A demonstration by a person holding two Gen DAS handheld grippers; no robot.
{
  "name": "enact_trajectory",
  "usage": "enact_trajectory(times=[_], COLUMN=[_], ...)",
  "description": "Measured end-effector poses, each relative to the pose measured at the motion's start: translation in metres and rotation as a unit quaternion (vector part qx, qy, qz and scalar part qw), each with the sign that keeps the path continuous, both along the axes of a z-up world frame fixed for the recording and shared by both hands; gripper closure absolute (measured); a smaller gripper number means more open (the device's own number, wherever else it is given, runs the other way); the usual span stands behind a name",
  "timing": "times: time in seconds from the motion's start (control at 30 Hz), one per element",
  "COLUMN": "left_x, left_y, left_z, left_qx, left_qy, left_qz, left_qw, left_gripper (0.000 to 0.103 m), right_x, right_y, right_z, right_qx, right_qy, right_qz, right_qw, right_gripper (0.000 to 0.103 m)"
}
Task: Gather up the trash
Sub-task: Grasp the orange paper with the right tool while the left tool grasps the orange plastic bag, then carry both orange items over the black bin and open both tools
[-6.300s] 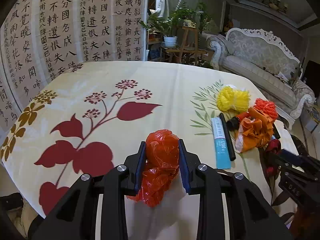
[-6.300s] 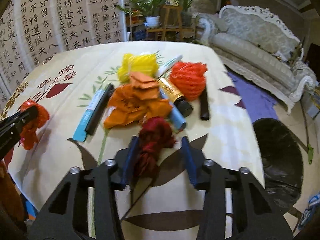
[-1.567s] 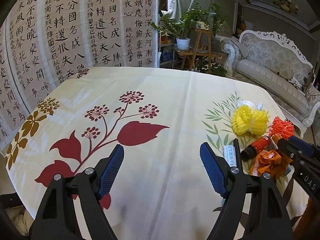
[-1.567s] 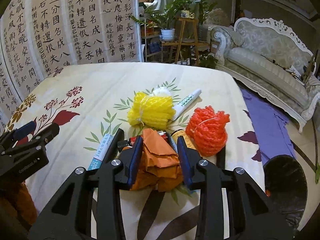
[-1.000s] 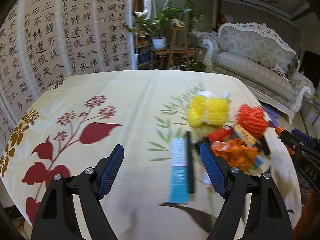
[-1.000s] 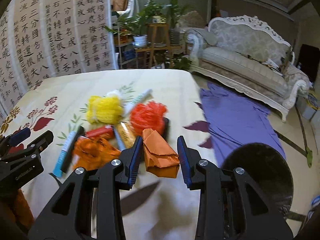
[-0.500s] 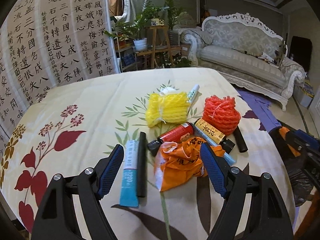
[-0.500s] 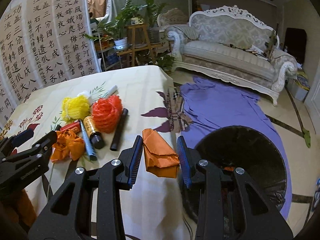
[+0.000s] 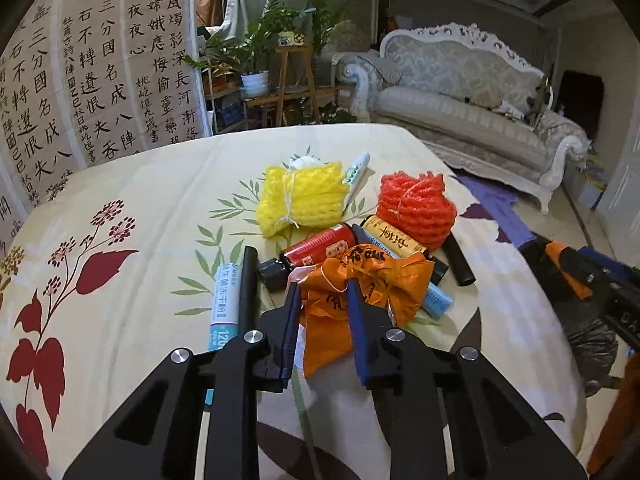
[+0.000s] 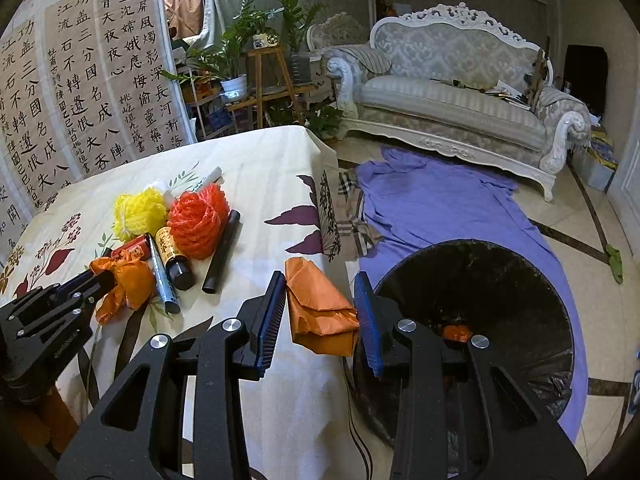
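Since the earlier frames: gone from the left tool (image 9: 323, 304) the red crumpled bag, and now narrowing in on a crumpled orange plastic bag (image 9: 362, 280) that bulges between its blue pads on the surface (image 9: 160, 184); carried off the pile by the right tool (image 10: 320, 300) a folded orange paper (image 10: 318, 304), now near the right edge of the surface, beside the rim of the black trash bin (image 10: 472, 320) on the floor. Left tool: jaws closing, already narrow, pads pinching the bag's gathered middle. Right tool: jaws moderately apart, clamped on the folded paper from both sides. Inside the bin, low down, a scrap of red-orange trash (image 10: 456, 332). Left on the surface, just beyond the orange bag: a yellow foam net bundle (image 9: 302, 196) at the far left of the pile, an orange foam net bundle (image 9: 416, 208) to its right, a red tube with a black cap (image 9: 312, 254) and a yellow-labelled bottle (image 9: 394, 238) between them and the bag, a black cylinder (image 9: 458, 260) at the right, a light blue tube (image 9: 222, 304) and a thin black stick (image 9: 248, 288) side by side at the near left. Under the bin, a purple cloth (image 10: 432, 200); farther off, a pale sofa (image 10: 460, 96).
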State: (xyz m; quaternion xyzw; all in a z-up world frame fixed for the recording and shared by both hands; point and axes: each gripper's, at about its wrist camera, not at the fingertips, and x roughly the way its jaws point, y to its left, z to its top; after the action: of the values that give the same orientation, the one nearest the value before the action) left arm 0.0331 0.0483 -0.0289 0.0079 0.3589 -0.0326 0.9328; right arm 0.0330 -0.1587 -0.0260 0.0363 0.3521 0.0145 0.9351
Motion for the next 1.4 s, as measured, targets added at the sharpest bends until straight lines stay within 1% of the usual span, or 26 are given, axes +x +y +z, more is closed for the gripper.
enact_trajectory(times=[0.2, 0.37, 0.5, 0.63, 0.9, 1.03, 1.2, 1.4], left_x=[-0.012, -0.019, -0.021, -0.017, -0.012, -0.009, -0.002, 0.003], left_y=[-0.002, -0.012, -0.032, -0.062, -0.125, -0.152, -0.178, -0.195], left_z=[0.012, 0.026, 0.031, 0.031, 0.031, 0.028, 0.019, 0.01], left_qx=[-0.01, -0.022, -0.025, -0.03, -0.028, -0.022, -0.013, 0.002], left_qy=[-0.009, -0.022, -0.028, -0.027, -0.037, -0.039, -0.036, -0.034], left_qz=[-0.009, -0.029, -0.055, -0.088, -0.145, -0.165, -0.176, -0.187], left_qw=[0.9999, 0.9991, 0.9978, 0.9953, 0.9884, 0.9853, 0.9837, 0.9818], left_gripper=[0.079, 0.079, 0.079, 0.079, 0.079, 0.079, 0.079, 0.078], right_x=[-0.002, -0.013, -0.019, -0.026, -0.041, -0.046, -0.047, -0.046], right_y=[-0.003, -0.013, -0.026, -0.048, -0.094, -0.114, -0.133, -0.151], right_z=[0.0, 0.005, 0.011, 0.013, 0.008, 0.003, -0.003, -0.013], right_qx=[-0.002, -0.008, -0.019, -0.024, -0.031, -0.032, -0.029, -0.015], right_qy=[-0.002, -0.01, -0.018, -0.021, -0.019, -0.019, -0.017, -0.014], right_qz=[-0.004, -0.02, -0.042, -0.071, -0.128, -0.147, -0.165, -0.177], right_qw=[1.0, 1.0, 0.999, 0.997, 0.991, 0.988, 0.986, 0.984], right_gripper=[0.069, 0.069, 0.069, 0.069, 0.069, 0.069, 0.069, 0.068])
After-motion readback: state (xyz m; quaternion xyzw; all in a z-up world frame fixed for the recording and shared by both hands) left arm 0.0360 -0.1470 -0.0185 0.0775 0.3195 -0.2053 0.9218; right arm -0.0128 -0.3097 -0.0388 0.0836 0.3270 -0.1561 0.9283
